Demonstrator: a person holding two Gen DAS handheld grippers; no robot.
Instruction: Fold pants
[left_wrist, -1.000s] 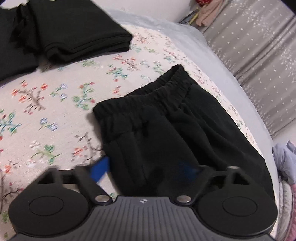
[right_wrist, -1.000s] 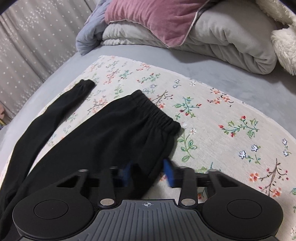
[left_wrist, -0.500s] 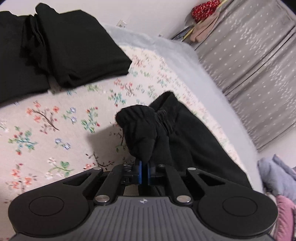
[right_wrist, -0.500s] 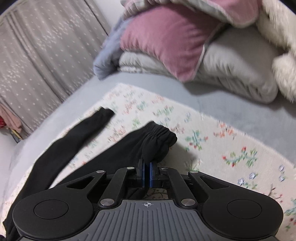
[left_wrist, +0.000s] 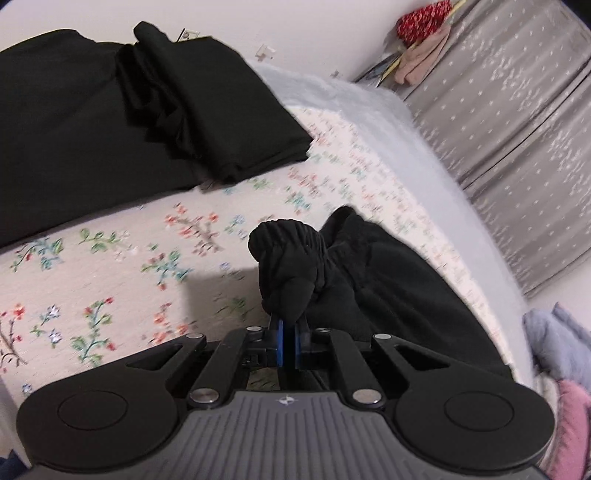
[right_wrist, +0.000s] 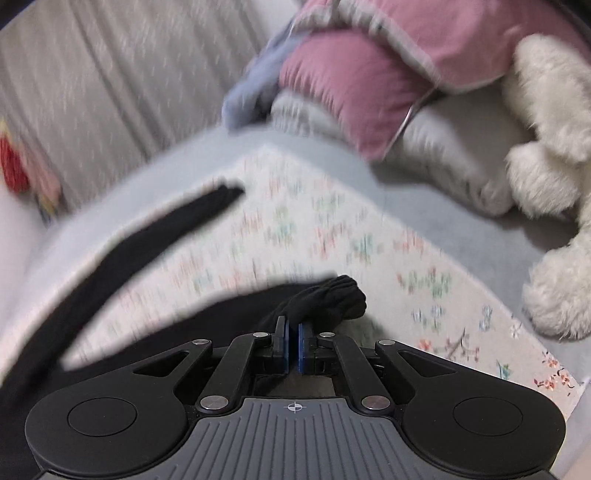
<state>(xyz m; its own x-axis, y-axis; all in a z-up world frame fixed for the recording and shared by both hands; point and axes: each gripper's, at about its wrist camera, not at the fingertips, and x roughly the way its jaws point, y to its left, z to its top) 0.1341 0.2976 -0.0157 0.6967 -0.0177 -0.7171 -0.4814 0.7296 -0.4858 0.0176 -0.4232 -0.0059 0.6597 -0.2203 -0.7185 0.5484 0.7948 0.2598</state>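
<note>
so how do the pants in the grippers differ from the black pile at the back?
The pants are bunched and lifted at the waistband, pinched by the left gripper and right gripper; the black pile lies untouched. Pants show a ribbed elastic band; the pile looks smooth. Both are black, on the floral sheet.

Soft, even indoor light, moderately bright, no glare. Left wrist view mostly sharp, slight motion smear on the floral sheet (left_wrist: 110, 258); the lifted pants (left_wrist: 288, 266) cast a soft shadow leftward. Right wrist view heavily motion-blurred: curtain (right_wrist: 92, 92), pillows (right_wrist: 351, 85), sheet pattern streaked; only the claw body is crisp. Strong fisheye bending, dark corners in both.
</note>
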